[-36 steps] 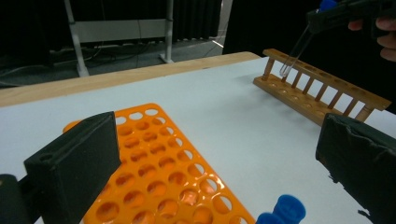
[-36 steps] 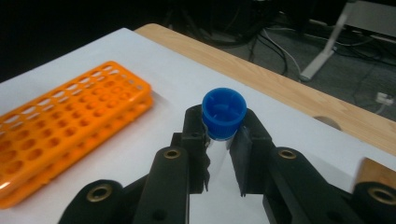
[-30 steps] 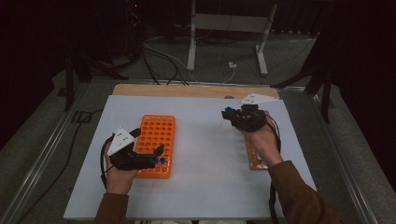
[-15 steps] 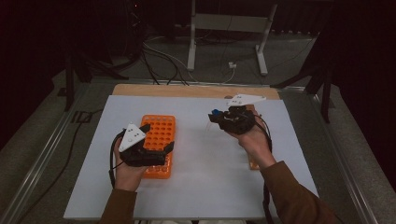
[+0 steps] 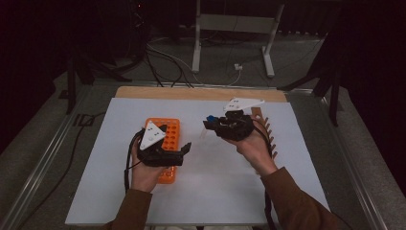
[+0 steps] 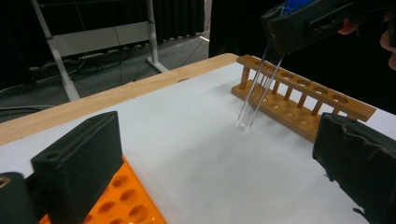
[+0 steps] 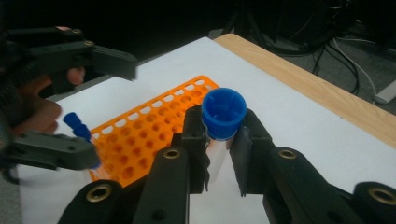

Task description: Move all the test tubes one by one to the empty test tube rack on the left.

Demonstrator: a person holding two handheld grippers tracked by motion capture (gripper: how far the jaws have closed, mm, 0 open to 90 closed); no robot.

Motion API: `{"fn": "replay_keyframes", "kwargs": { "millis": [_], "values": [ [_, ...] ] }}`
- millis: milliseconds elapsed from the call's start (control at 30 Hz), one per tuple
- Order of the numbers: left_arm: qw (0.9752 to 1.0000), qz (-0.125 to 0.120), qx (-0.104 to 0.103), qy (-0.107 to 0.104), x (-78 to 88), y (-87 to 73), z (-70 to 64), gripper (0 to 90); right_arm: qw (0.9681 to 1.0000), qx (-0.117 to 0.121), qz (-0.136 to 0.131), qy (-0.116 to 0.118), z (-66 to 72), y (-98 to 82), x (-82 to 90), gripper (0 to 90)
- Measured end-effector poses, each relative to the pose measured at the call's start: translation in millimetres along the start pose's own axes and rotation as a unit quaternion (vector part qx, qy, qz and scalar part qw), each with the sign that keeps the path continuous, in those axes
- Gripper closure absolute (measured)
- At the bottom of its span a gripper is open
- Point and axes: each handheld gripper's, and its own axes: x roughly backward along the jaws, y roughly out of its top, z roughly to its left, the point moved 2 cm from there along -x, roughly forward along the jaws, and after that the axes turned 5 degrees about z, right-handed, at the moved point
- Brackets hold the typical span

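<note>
Right tongs (image 7: 223, 140) clenching a blue-capped clear tube (image 7: 223, 114) above the desk (image 5: 297, 158) — left tongs (image 5: 186, 149) gaping, released, over the orange rack (image 5: 170, 136).

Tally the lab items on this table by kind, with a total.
Orange plastic rack: 1
Wooden rack: 1
Blue-capped tubes: 2, the held tube and the tube at the orange rack
Total: 4

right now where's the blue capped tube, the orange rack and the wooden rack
blue capped tube (image 7: 224, 112), right gripper view, on its cap
orange rack (image 5: 170, 130), high view, on its holed top
wooden rack (image 6: 299, 100), left gripper view, on its upper rail
</note>
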Motion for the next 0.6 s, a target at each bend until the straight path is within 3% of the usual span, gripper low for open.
{"fn": "replay_keyframes", "kwargs": {
  "millis": [300,500,600],
  "values": [
    [0.9997,0.009,-0.022,-0.002,-12.5,5.0,-15.7,10.2,0.9997,0.007,0.005,0.023,15.9,2.8,-6.5,76.9],
    [0.9992,0.004,-0.04,0.005,-18.4,4.3,-25.3,28.3,0.9993,0.016,0.012,0.032,26.4,4.4,-9.9,76.9],
    [0.9991,-0.002,-0.041,0.0,-18.3,4.3,-26.8,44.6,0.999,0.02,0.014,0.037,29.9,4.5,-10.8,76.9]
  ]
}}
